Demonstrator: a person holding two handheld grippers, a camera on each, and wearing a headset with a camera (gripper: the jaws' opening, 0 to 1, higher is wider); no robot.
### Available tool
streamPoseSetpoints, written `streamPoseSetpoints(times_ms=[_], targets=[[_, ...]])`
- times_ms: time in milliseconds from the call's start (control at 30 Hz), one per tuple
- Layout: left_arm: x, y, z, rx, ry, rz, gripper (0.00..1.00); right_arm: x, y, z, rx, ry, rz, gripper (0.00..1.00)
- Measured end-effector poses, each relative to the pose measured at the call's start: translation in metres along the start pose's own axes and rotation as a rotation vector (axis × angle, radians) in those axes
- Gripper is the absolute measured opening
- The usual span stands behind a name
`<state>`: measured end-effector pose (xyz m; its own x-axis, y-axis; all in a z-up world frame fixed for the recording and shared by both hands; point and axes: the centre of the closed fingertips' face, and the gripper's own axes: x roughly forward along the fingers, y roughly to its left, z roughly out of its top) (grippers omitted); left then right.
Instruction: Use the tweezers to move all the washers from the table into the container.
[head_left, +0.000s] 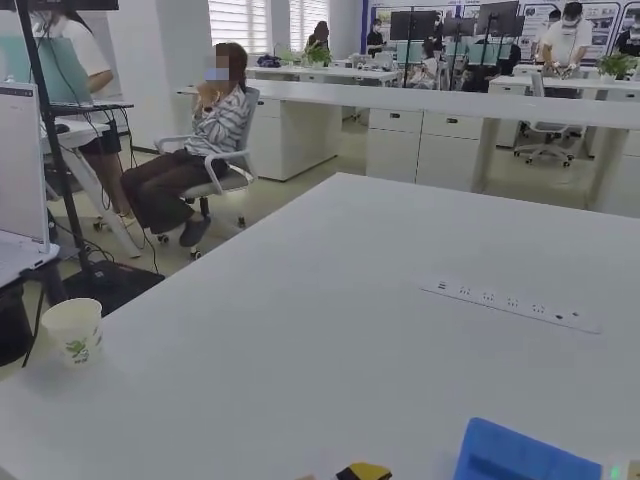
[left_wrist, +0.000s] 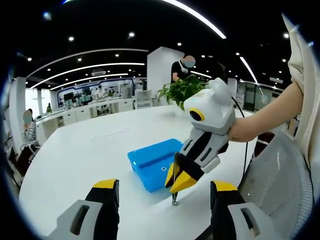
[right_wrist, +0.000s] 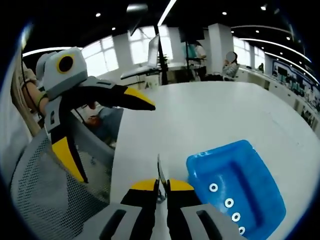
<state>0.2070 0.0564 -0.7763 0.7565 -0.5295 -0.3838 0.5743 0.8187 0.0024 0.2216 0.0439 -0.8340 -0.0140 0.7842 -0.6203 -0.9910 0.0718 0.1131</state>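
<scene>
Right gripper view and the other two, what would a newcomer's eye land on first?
In the right gripper view, the bright blue container on the white table, a row of washers inside it, lies just right of the right gripper, whose jaws are shut on thin tweezers. In the left gripper view that gripper hangs beside the container, tweezers pointing down at the table.

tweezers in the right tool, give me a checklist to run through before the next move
1. Right tool shut on the thin metal tweezers: ok.
2. Washer held at the tweezer tips: cannot tell.
3. Blue plastic container upright on the white table, top open: ok.
4. Small pale ring washers lying in the container: ok, four show.
5. Washers left on the table: cannot tell.
6. Left tool open, apart from the container: ok.
</scene>
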Motion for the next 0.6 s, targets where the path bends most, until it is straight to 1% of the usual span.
streamPoseSetpoints(times_ms=[33,67,100,133,200,333,367,400,467,600], targets=[[0.000,0.000,0.000,0.000,-0.001,0.001,0.75,0.000,0.002,0.000,-0.058,0.003,0.001,0.03],[0.000,0.000,0.000,-0.001,-0.002,0.001,0.75,0.000,0.001,-0.001,-0.074,0.008,-0.011,0.03],[0.000,0.000,0.000,-0.001,-0.002,0.001,0.75,0.001,0.003,-0.001,-0.067,0.014,-0.019,0.03],[0.000,0.000,0.000,-0.001,-0.001,0.002,0.75,0.001,0.005,-0.001,-0.075,0.017,-0.017,0.02],[0.000,0.000,0.000,-0.001,-0.001,0.004,0.75,0.002,0.005,-0.001,-0.103,0.011,-0.037,0.02],[0.000,0.001,0.000,-0.005,-0.003,0.008,0.75,0.000,0.002,-0.001,-0.081,0.002,-0.058,0.02],[-0.001,0.001,0.000,-0.005,-0.003,0.008,0.75,-0.001,0.003,0.001,-0.067,-0.011,-0.054,0.02],[-0.001,0.002,0.000,-0.004,-0.003,0.009,0.75,-0.003,0.004,0.006,-0.038,-0.036,-0.047,0.02],[-0.001,0.001,0.000,-0.005,-0.004,0.008,0.75,-0.008,0.003,0.009,-0.005,-0.046,-0.040,0.02],[-0.001,0.001,0.000,-0.007,-0.005,0.008,0.75,-0.016,0.002,0.016,0.004,-0.062,-0.034,0.02]])
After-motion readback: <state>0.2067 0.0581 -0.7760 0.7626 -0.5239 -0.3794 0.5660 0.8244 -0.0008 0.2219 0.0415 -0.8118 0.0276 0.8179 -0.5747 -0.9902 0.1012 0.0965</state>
